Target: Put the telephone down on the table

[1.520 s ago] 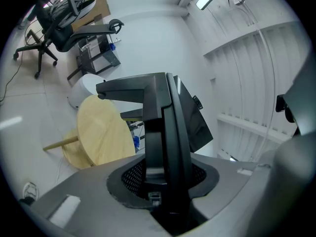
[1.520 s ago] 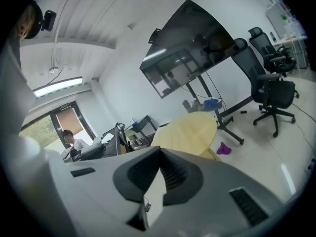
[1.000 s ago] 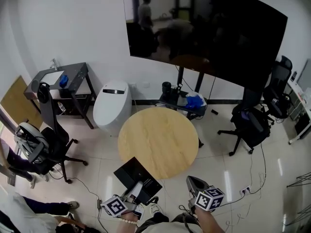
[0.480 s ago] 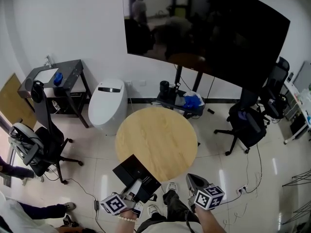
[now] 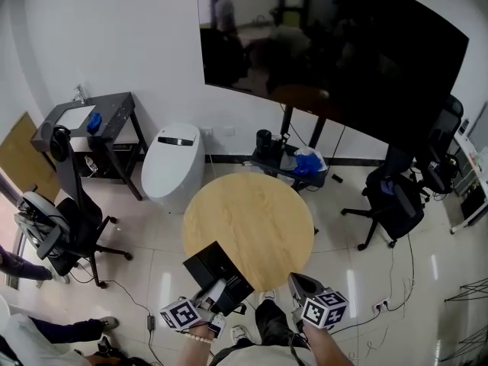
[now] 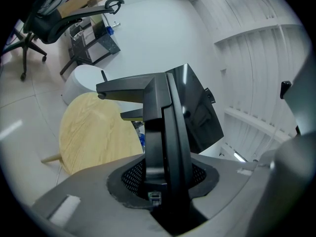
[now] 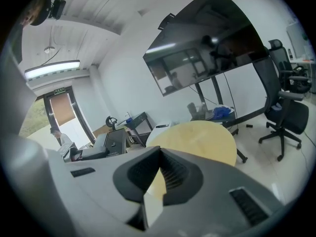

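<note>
Big dark screen stands past the far side of the round wooden table. The black telephone is by the table's near-left rim, not set down on it, pinched edge-on in the left gripper. The right gripper is just off the table's near-right rim, jaws pressed together at the tips, nothing in them.
</note>
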A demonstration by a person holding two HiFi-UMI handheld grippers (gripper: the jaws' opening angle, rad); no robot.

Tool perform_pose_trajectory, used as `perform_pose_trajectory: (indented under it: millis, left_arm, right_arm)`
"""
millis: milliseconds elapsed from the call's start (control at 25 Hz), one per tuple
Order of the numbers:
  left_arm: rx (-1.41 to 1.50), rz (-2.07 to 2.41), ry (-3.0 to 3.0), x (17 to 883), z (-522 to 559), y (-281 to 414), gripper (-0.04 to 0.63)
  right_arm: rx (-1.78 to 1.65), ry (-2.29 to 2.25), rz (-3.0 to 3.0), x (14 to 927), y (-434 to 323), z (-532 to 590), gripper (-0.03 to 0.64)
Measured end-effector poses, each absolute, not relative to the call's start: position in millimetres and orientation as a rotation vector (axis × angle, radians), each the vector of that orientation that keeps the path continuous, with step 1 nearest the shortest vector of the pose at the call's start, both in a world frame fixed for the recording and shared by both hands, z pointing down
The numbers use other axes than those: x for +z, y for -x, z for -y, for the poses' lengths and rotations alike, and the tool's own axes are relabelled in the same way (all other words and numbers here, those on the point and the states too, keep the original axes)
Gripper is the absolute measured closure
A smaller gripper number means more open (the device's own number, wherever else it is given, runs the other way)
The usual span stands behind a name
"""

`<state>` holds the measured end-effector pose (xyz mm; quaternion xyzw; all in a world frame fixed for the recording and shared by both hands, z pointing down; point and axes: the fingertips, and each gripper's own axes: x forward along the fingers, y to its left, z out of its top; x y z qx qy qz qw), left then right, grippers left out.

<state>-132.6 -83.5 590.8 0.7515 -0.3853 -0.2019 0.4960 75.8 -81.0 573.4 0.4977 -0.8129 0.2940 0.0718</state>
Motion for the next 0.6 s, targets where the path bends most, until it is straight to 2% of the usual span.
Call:
perform_pose_trajectory:
  millis: [600]
  left_arm:
    - [-0.273, 0.819, -1.868, 640, 191, 87, 0.433]
  right_arm:
    - [0.966, -1.387, 2.441, 593, -94, 170, 0.617]
